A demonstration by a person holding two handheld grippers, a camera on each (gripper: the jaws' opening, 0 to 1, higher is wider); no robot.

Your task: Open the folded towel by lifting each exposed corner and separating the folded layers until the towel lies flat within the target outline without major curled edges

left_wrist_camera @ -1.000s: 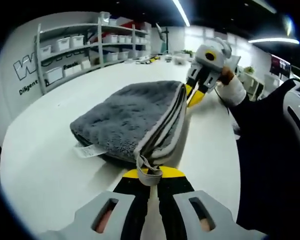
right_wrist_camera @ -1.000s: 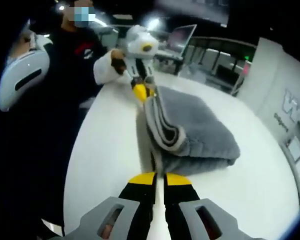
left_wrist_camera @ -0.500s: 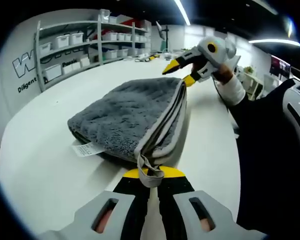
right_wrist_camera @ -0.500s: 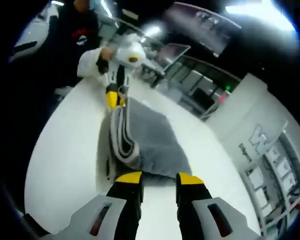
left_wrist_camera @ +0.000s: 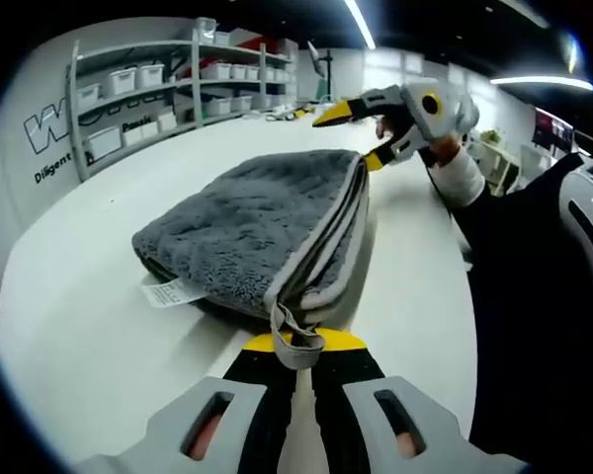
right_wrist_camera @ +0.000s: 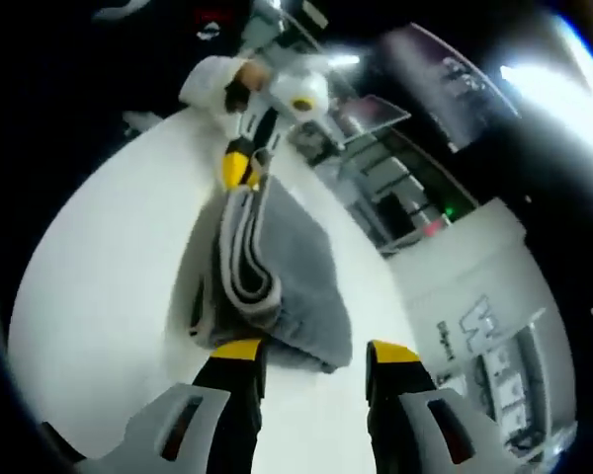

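A folded grey towel [left_wrist_camera: 252,222] lies on a white table [left_wrist_camera: 79,336], its stacked, pale-trimmed layers facing the person. In the left gripper view, the left gripper [left_wrist_camera: 295,341] sits at the towel's near corner with its yellow-tipped jaws closed on the small hanging loop [left_wrist_camera: 289,341] and the corner edge there. A white label [left_wrist_camera: 173,292] pokes out from under the towel's side, lying on the table. At the towel's far corner the right gripper [left_wrist_camera: 351,133] hangs above the table with its jaws spread wide, one yellow tip above the towel and the other just beside the corner edge; a hand [left_wrist_camera: 440,148] in a white sleeve holds it. In the right gripper view, the right gripper [right_wrist_camera: 306,355] has its jaws apart, straddling the towel's [right_wrist_camera: 277,267] nearest corner without clamping it, and the layered edge runs away toward the left gripper [right_wrist_camera: 242,168], which pinches the opposite corner. Beyond the towel, against the wall, stands a shelf [left_wrist_camera: 158,89] with white bins.
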